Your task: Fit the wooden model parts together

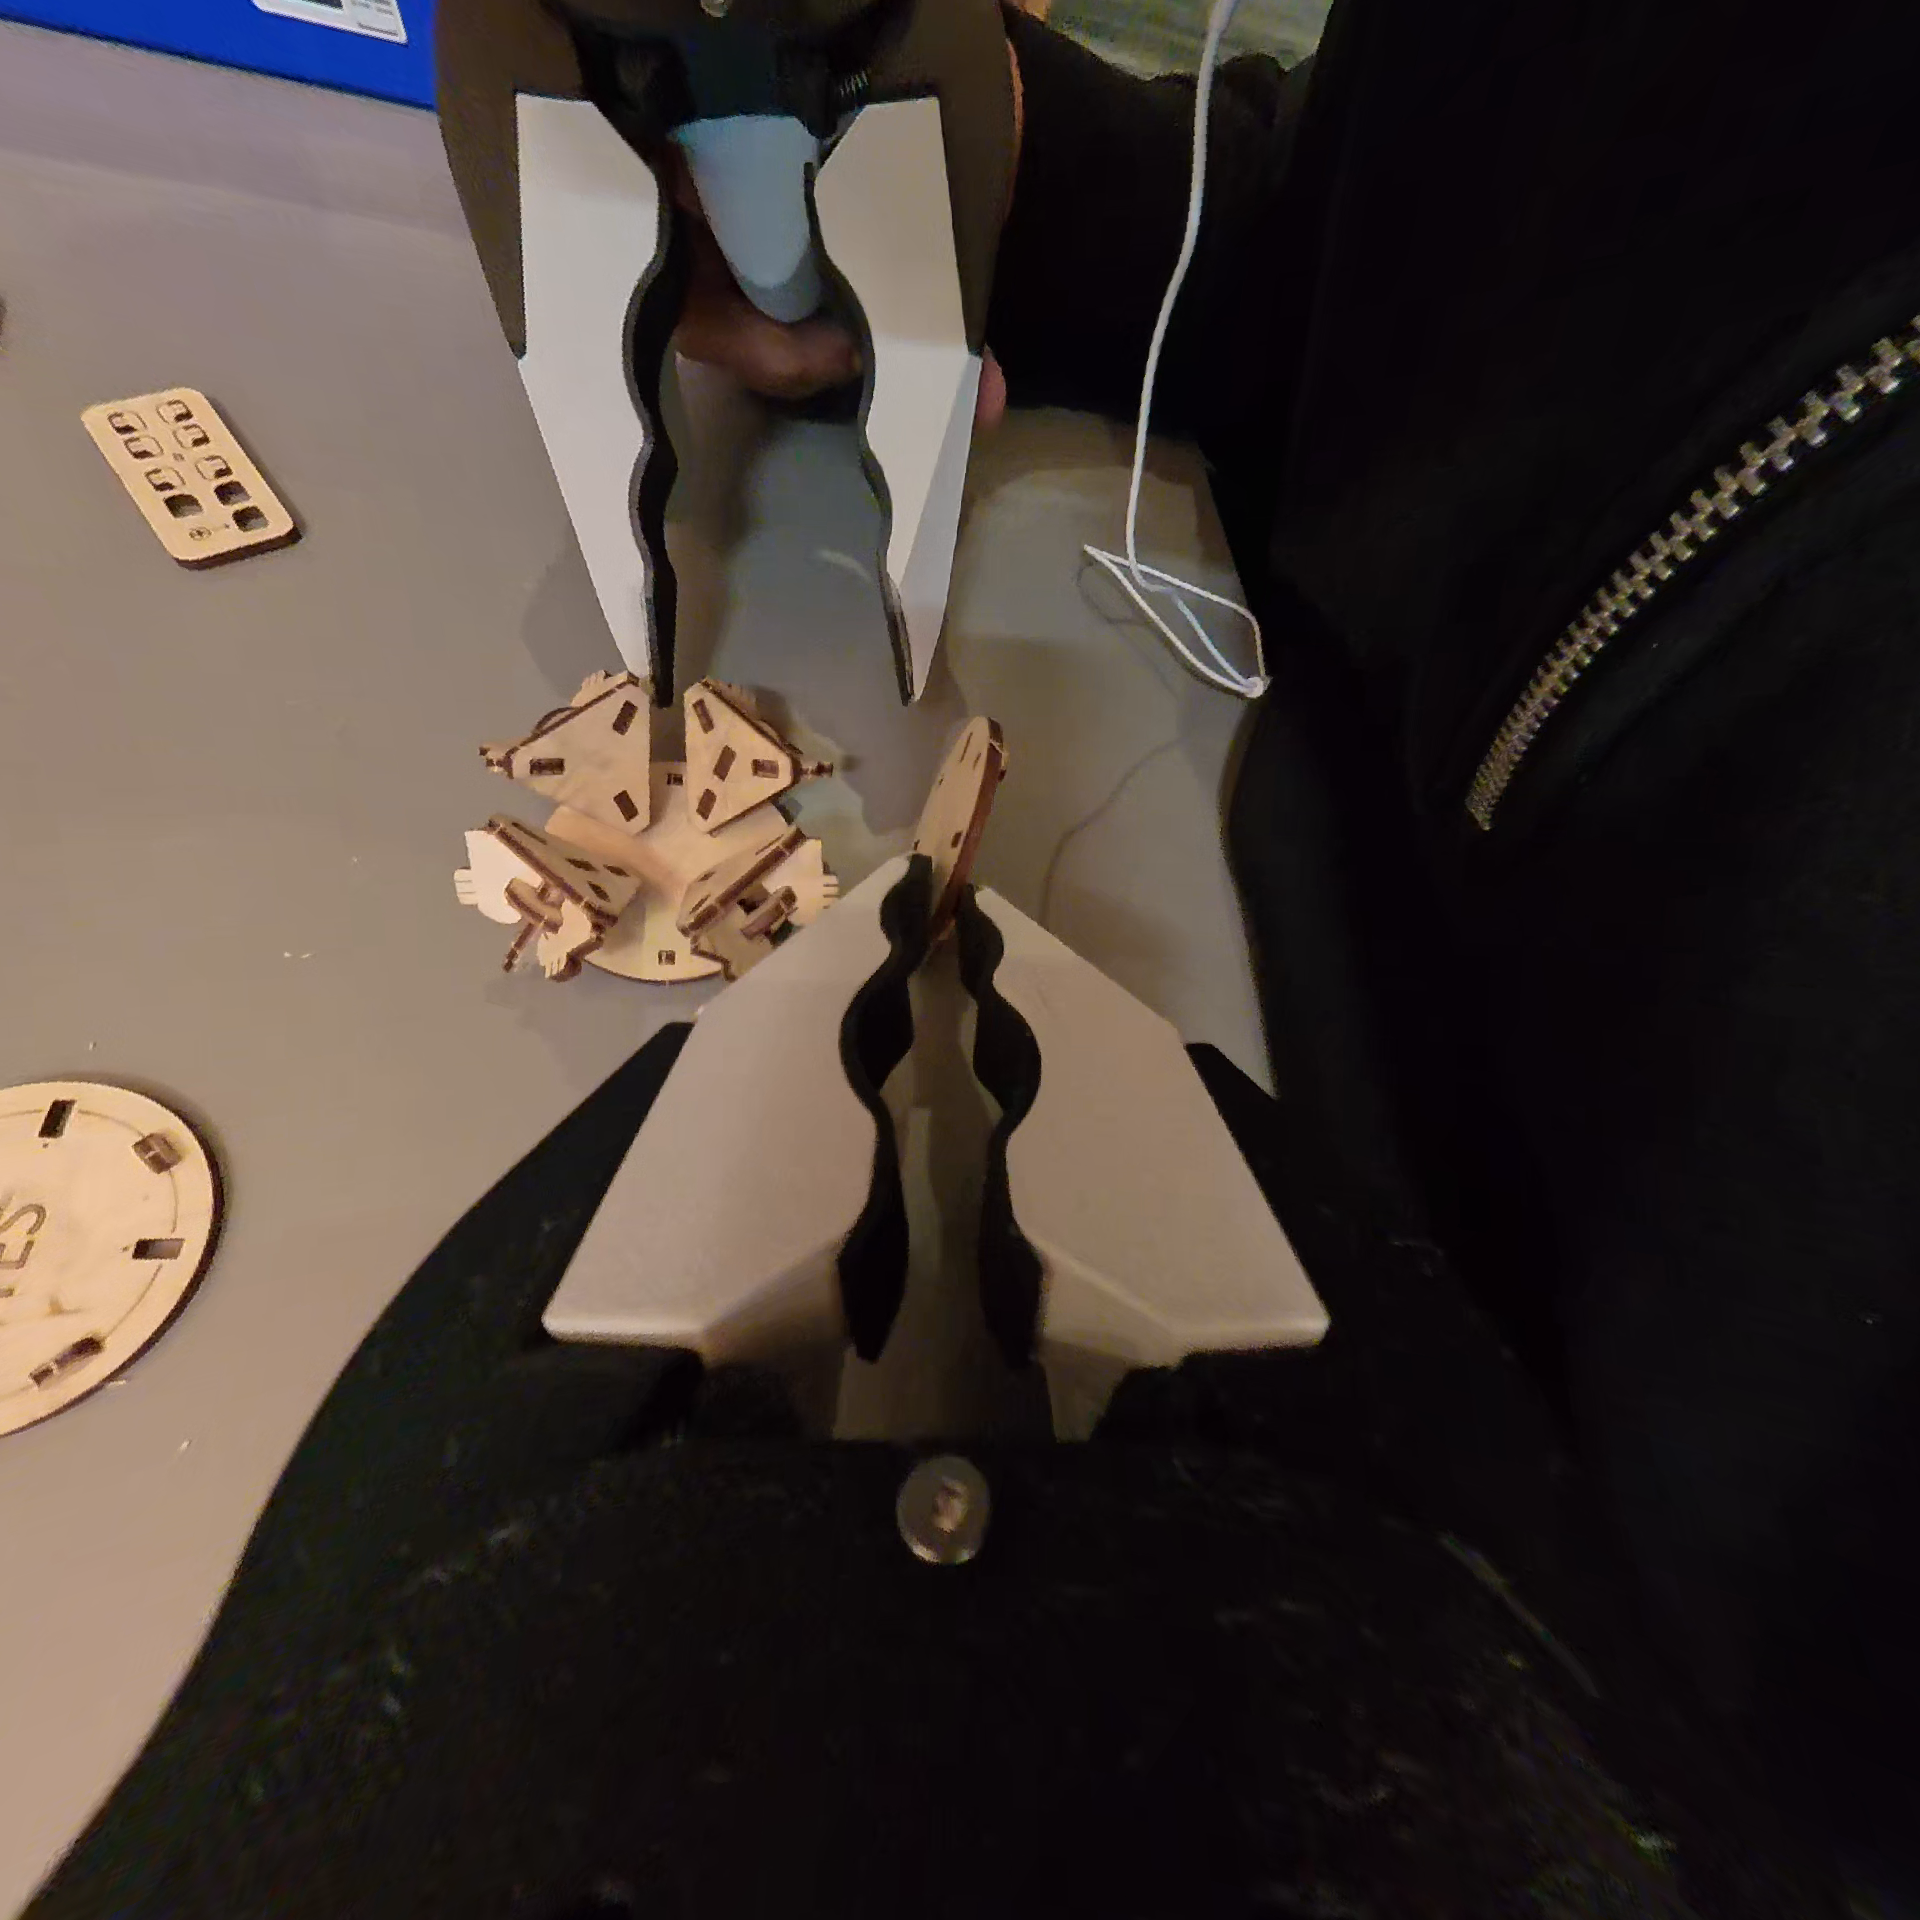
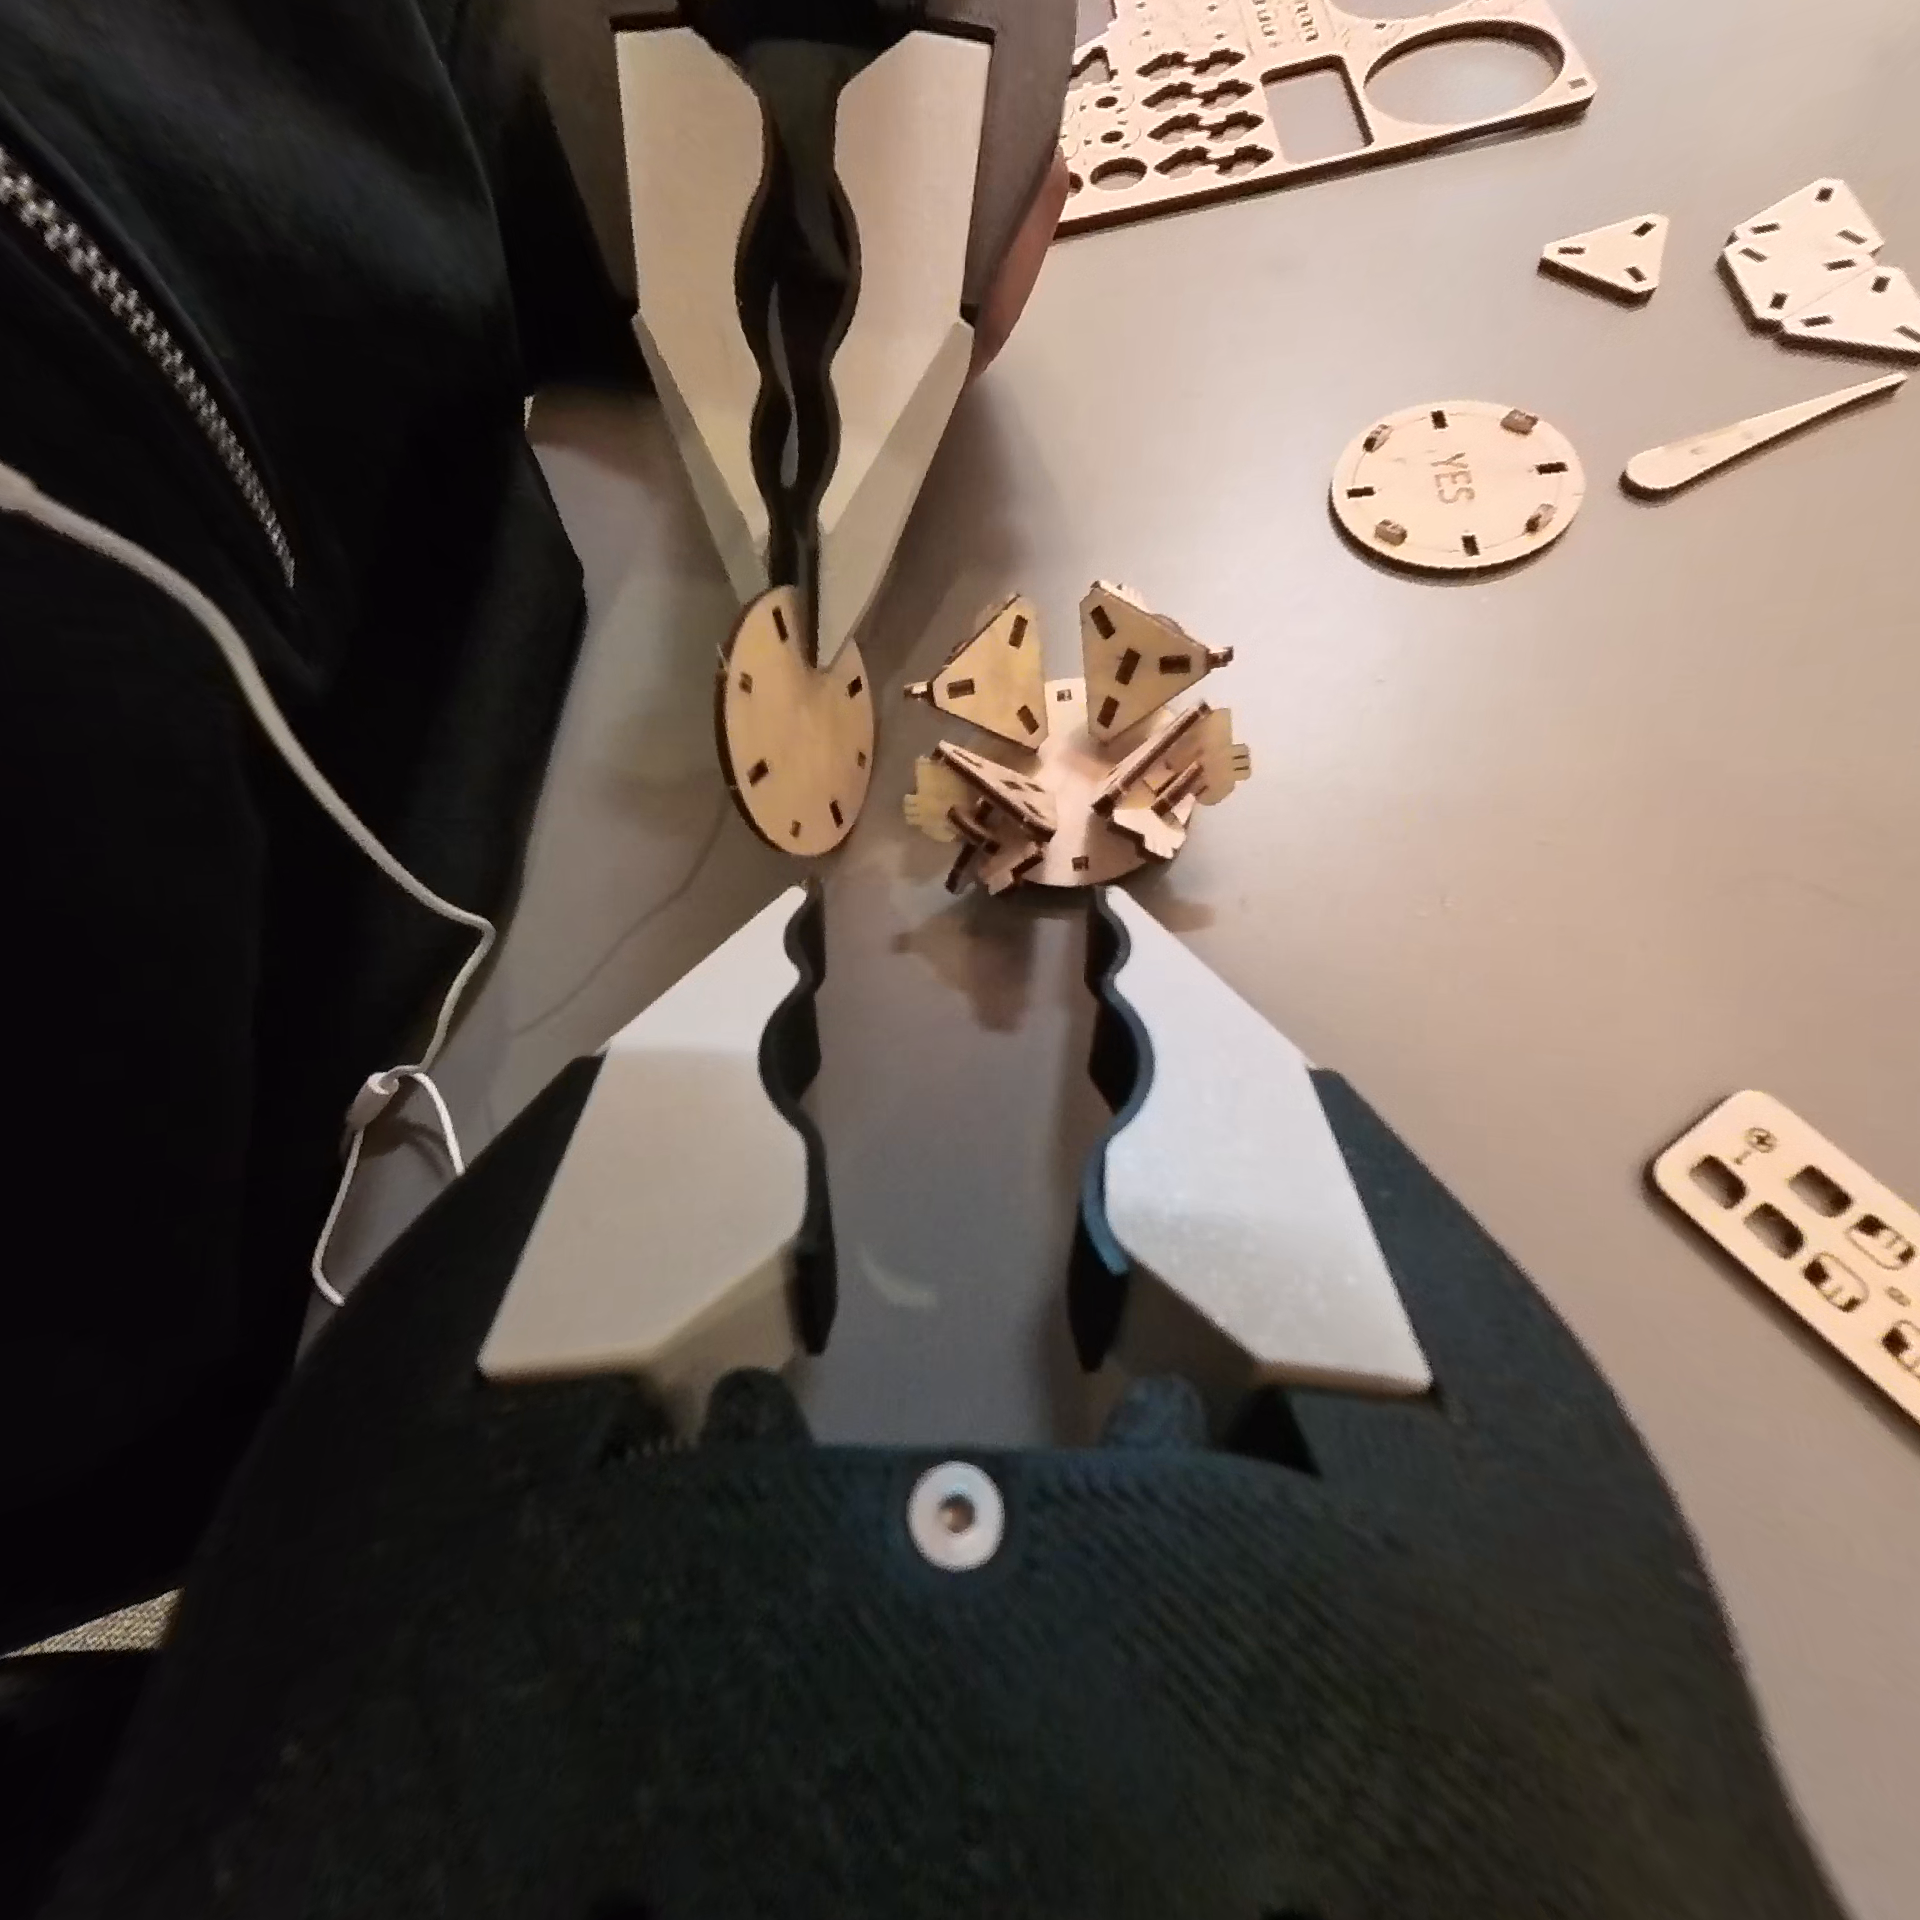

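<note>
While the left gripper (image 1: 940, 883) pinches a slotted wooden disc (image 2: 795, 732) on edge just beside the plywood assembly (image 2: 1075, 758), the right gripper (image 2: 951, 925) stands open and empty, one fingertip (image 1: 660, 675) touching the assembly's far side.

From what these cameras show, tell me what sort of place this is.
Probably a hobby or workshop desk for building a laser-cut wooden kit: a grey table strewn with punched-out plywood sheets, loose slotted pieces, and a half-built wooden model.
</note>
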Motion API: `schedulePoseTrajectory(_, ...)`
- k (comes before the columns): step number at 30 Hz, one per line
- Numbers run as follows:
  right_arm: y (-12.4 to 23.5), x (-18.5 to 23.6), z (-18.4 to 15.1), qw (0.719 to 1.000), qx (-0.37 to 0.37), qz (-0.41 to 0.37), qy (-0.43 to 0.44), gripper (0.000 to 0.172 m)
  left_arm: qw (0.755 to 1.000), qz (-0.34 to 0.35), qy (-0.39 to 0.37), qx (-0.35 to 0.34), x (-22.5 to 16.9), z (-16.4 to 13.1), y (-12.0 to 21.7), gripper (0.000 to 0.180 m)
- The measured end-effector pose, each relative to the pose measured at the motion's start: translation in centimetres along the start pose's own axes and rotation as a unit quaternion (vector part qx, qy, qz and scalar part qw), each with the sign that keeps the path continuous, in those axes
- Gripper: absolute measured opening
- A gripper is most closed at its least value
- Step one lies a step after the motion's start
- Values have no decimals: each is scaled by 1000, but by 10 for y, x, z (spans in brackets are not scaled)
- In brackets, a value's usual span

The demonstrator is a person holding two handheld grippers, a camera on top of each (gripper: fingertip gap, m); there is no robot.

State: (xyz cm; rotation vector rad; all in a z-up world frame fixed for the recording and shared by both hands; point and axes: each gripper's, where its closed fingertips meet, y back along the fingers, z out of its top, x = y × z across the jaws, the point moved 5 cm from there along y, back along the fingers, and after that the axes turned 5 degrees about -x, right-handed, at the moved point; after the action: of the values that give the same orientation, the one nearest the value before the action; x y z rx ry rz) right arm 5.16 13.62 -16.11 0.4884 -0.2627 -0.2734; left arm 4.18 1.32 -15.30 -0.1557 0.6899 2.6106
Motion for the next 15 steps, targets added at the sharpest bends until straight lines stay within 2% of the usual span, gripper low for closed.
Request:
schedulePoseTrajectory(8, 3, 0, 2, 1000, -12, 1, -1, 51, 1000, 7, 1, -3, 2, 0, 2, 0)
schedulePoseTrajectory(11, 12, -2, 1, 1000, -26, -7, -6, 51, 999, 8, -10, -31, -1, 5, 4, 0)
schedulePoseTrajectory(15, 19, 13, 16, 995, -88, 36, 7, 36, 997, 20, -15, -72, -3, 14, 5, 0)
